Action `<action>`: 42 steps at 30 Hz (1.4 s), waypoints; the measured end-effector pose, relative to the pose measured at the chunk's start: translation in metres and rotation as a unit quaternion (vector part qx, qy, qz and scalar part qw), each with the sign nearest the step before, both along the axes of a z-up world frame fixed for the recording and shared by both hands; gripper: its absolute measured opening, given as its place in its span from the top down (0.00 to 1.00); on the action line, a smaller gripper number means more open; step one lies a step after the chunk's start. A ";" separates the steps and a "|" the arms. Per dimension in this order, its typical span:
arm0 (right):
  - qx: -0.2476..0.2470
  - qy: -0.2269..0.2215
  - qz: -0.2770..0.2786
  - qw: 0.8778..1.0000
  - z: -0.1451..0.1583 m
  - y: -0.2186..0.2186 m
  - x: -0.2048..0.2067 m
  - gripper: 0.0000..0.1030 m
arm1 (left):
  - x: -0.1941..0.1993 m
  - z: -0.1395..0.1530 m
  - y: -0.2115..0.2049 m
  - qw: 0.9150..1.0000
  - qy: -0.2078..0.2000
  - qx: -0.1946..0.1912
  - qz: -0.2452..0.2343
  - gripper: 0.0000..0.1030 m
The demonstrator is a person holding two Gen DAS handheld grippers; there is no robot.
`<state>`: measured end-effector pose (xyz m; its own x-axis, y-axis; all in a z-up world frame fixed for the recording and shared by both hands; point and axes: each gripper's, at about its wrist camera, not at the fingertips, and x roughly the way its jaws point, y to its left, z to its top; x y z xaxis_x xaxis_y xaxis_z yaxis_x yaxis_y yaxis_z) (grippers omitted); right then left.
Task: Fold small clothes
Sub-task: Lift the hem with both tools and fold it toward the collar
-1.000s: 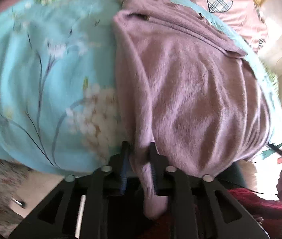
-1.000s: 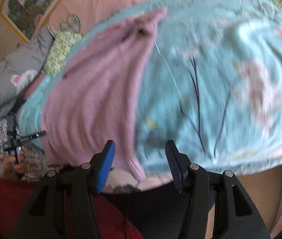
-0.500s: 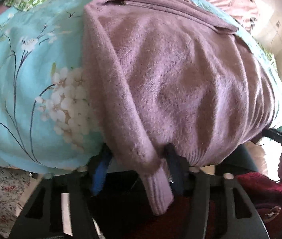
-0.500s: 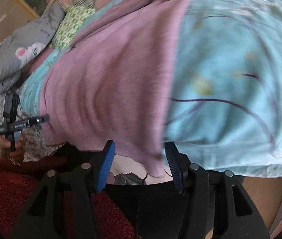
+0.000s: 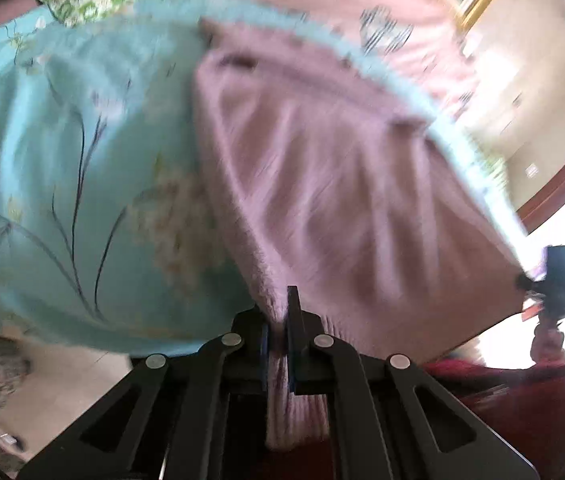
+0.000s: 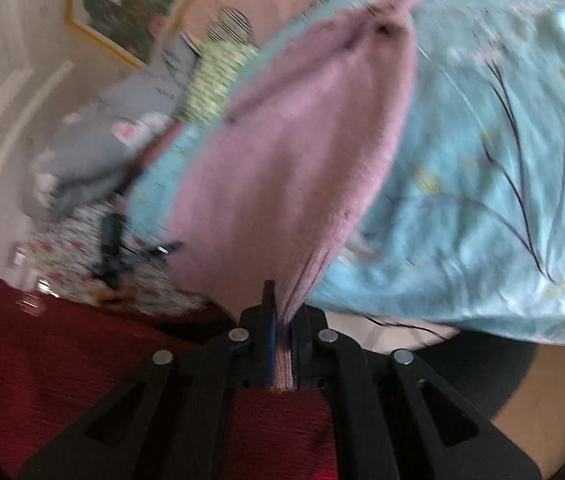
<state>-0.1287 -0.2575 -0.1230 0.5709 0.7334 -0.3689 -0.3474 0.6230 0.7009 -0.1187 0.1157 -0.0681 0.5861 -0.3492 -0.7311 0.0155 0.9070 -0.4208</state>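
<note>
**Both hem corners pinched, ready to fold**

My left gripper [image 5: 276,332] pinches one ribbed hem corner of the mauve sweater [image 5: 342,200]; my right gripper [image 6: 282,336] pinches the other. The sweater lies spread on the blue floral quilt [image 5: 74,152] on the bed. Both views are smeared, so its far end looks flat, I think. I should lift both corners level, keep the hem taut and carry it evenly toward the collar.
</note>
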 end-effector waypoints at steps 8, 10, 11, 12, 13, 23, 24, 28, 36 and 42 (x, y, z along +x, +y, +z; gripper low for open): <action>0.118 -0.106 0.001 0.987 0.057 -0.020 0.011 0.94 | 0.015 0.080 0.025 0.992 -0.114 -0.056 0.019 0.96; 0.131 -0.125 -0.006 0.983 0.068 -0.024 0.018 0.94 | 0.022 0.090 0.027 0.989 -0.131 -0.059 0.021 0.96; 0.132 -0.133 -0.009 0.982 0.073 -0.028 0.022 0.94 | 0.030 0.096 0.028 0.988 -0.142 -0.061 0.022 0.96; 0.131 -0.139 -0.014 0.981 0.077 -0.032 0.026 0.94 | 0.038 0.101 0.029 0.986 -0.152 -0.062 0.024 0.96; 0.131 -0.147 -0.022 0.980 0.083 -0.035 0.034 0.94 | 0.049 0.105 0.028 0.985 -0.160 -0.062 0.028 0.96; 0.112 -0.172 -0.105 0.973 0.119 -0.063 0.134 0.94 | 0.176 0.125 0.041 0.977 -0.194 -0.047 0.073 0.96; 0.102 -0.164 -0.118 0.974 0.121 -0.064 0.149 0.94 | 0.187 0.123 0.040 0.978 -0.189 -0.043 0.075 0.96; 0.083 -0.134 -0.143 0.977 0.121 -0.067 0.203 0.94 | 0.246 0.106 0.047 0.983 -0.159 -0.045 0.087 0.96; 0.079 -0.068 -0.195 0.975 0.108 -0.085 0.298 0.94 | 0.335 0.076 0.058 0.988 -0.112 -0.023 0.102 0.96; 0.012 0.029 -0.252 0.967 0.075 -0.096 0.363 0.91 | 0.394 0.028 0.068 0.993 -0.052 -0.006 0.110 0.95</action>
